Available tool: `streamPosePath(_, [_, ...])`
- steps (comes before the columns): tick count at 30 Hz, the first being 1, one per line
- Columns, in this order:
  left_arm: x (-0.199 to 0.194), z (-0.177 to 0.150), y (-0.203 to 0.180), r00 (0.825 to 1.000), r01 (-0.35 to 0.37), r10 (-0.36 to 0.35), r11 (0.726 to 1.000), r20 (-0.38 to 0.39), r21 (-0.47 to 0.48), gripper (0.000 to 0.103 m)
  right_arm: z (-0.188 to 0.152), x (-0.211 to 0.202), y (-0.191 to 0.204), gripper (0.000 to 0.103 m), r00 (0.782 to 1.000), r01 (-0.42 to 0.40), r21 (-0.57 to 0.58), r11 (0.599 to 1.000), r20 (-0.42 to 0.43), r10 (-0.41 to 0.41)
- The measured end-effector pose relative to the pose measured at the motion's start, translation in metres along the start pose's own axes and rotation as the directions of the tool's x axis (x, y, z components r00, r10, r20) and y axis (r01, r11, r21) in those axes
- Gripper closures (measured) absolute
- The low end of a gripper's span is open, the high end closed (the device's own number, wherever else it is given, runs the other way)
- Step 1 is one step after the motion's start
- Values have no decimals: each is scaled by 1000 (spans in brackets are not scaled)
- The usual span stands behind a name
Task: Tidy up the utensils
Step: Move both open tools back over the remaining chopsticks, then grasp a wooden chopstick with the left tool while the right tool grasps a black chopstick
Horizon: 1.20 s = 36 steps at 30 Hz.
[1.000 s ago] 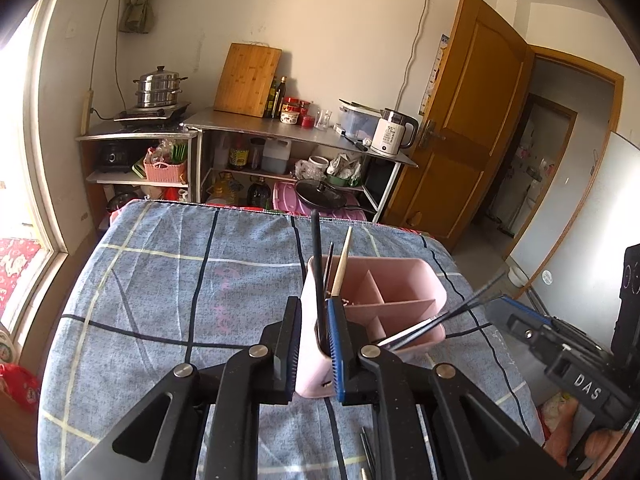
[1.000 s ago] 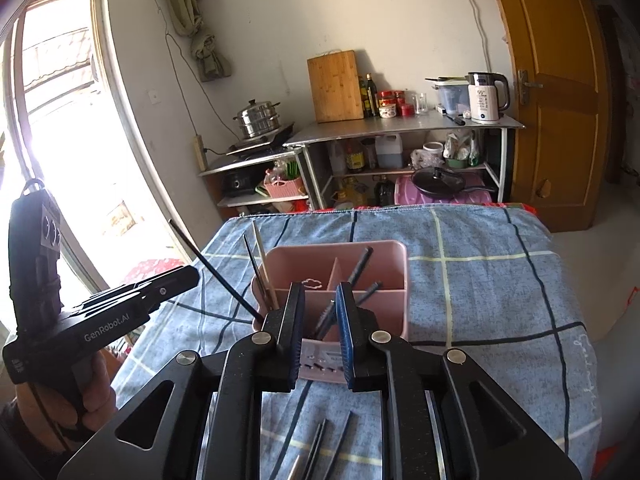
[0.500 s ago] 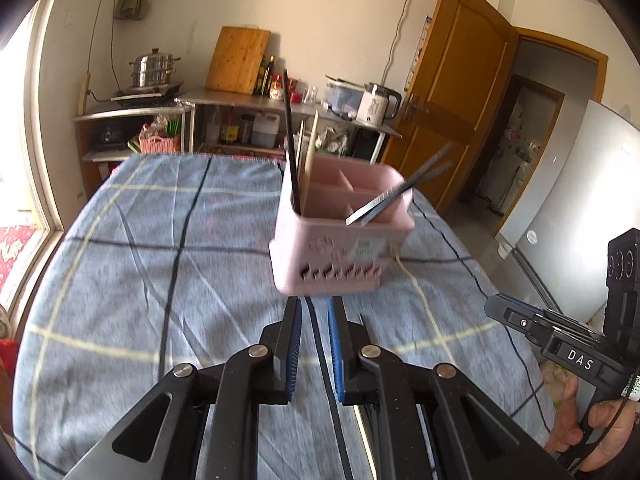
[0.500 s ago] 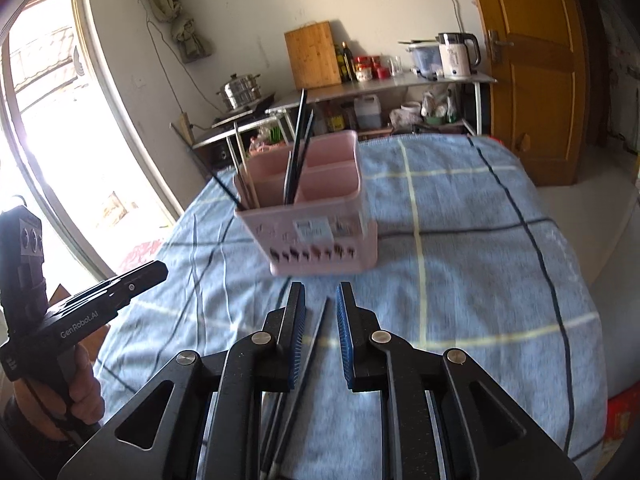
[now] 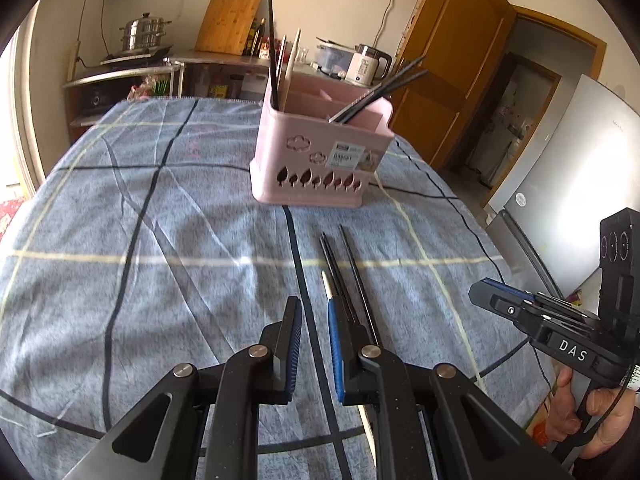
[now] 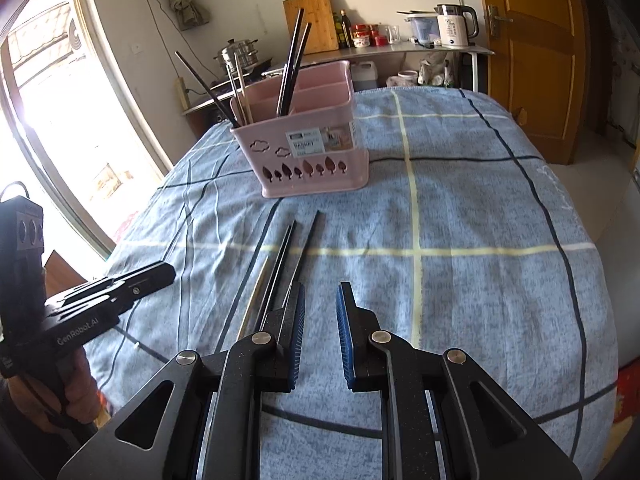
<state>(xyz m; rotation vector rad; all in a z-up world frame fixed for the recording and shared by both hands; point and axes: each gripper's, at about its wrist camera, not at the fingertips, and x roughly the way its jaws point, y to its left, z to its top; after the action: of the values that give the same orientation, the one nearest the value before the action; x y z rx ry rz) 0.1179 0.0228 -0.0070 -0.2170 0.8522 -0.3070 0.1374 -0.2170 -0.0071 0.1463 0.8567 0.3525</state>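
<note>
In the left wrist view, one pink utensil basket (image 5: 320, 152) stands upright on the blue checked tablecloth (image 5: 160, 240), towards its far side. It holds two dark chopsticks and one pale stick, nearly upright, at its left end (image 5: 276, 60), and two or three dark ones leaning right at its right end (image 5: 384, 88); the exact count there is unclear. About three dark chopsticks (image 5: 344, 272) and one pale-tipped stick (image 5: 327, 286) lie on the cloth near the camera, long axes running towards the basket. The left gripper (image 5: 314, 316) hovers just left of them, its jaws a narrow gap apart and nothing between them. In the right wrist view, the same loose chopsticks (image 6: 288, 256) lie side by side, tips towards the basket (image 6: 308, 148). The right gripper (image 6: 321, 300) sits just right of them, jaws parted and empty. The left gripper (image 6: 160, 274) shows at the left edge.
</note>
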Motion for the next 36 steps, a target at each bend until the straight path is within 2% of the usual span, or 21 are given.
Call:
streamPosePath(4, [15,-3,0,999,-10,10,1000,-34,2,90,-3,4,2,86,1000,1,-5,1000,-13,-1])
streamPosePath(13, [52,0,-2,996,15,-18,1000,-91,-25,90,-3,12,1,86,999,-2,-4,1000,-35,2])
streamPosePath(21, [80,0,-4,991,-3,-1,1000,-131,-28,90,-1,19,0,86,999,-3,-2,1000,-46,2])
streamPosePath(25, [83,1,-9,992,-19,18,1000,-123,-5,90,-1,23,0,86,998,-1,0,1000,-55,1])
streamPosePath(28, [81,2,-9,992,-1,-2,1000,-129,-23,90,0,24,0,86,999,-2,0,1000,-54,2])
streamPosePath(36, [81,-1,-10,989,-5,1,1000,-148,-29,88,-1,23,-2,86,999,-1,3,1000,-53,1])
